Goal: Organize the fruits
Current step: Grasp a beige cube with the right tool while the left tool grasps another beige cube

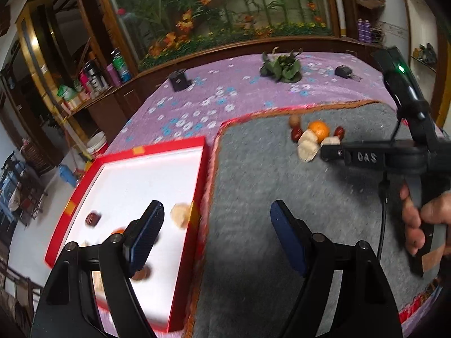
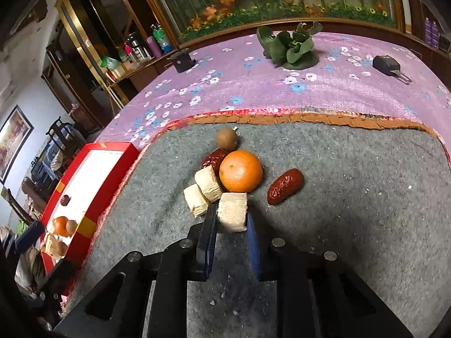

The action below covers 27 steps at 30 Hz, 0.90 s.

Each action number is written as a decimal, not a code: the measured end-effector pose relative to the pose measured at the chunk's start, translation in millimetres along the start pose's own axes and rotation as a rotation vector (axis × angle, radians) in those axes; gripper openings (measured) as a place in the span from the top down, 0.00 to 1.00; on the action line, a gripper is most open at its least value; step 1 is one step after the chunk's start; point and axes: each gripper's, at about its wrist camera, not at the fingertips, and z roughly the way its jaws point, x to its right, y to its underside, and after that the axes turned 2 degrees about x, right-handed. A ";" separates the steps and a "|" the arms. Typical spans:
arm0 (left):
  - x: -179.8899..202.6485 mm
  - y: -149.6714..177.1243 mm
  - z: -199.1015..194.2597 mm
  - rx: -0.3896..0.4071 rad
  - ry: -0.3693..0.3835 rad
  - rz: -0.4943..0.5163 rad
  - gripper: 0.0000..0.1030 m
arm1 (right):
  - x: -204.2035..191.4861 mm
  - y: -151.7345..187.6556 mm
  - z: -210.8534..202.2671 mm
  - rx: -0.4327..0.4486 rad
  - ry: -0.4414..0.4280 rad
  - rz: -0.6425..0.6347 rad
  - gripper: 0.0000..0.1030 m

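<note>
On the grey mat [image 2: 352,225] over the purple flowered cloth [image 2: 253,90], the right tool [image 2: 231,219] is clenched on a pale, fibrous cut chunk [image 2: 232,211], squarish with a rough sawn face, its pads pressed against its two sides. Just beyond it lie two more pale chunks [image 2: 207,184], touching each other, their long axes slanting up and to the left. An orange [image 2: 241,170] sits against them, round and glossy, with a wrinkled red date [image 2: 212,159] tucked behind it and a brown round fruit [image 2: 227,139] farther back. A second red date [image 2: 285,186] lies apart to the right, its long axis tilted up to the right. The left tool [image 1: 217,225] hangs released over the edge of the red tray [image 1: 197,186], which holds several blurred fruits.
</note>
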 end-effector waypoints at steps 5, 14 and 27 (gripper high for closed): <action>18.5 -22.9 22.6 -0.013 0.093 0.027 0.24 | 43.4 -7.4 -29.5 0.105 -0.190 0.197 0.80; 63.5 -45.4 68.9 -0.072 0.170 0.105 0.25 | 81.2 -8.5 -34.0 0.152 -0.219 0.397 0.80; 84.3 -55.2 93.9 -0.106 0.213 0.170 0.43 | 86.7 -13.8 -39.3 0.191 -0.229 0.419 0.80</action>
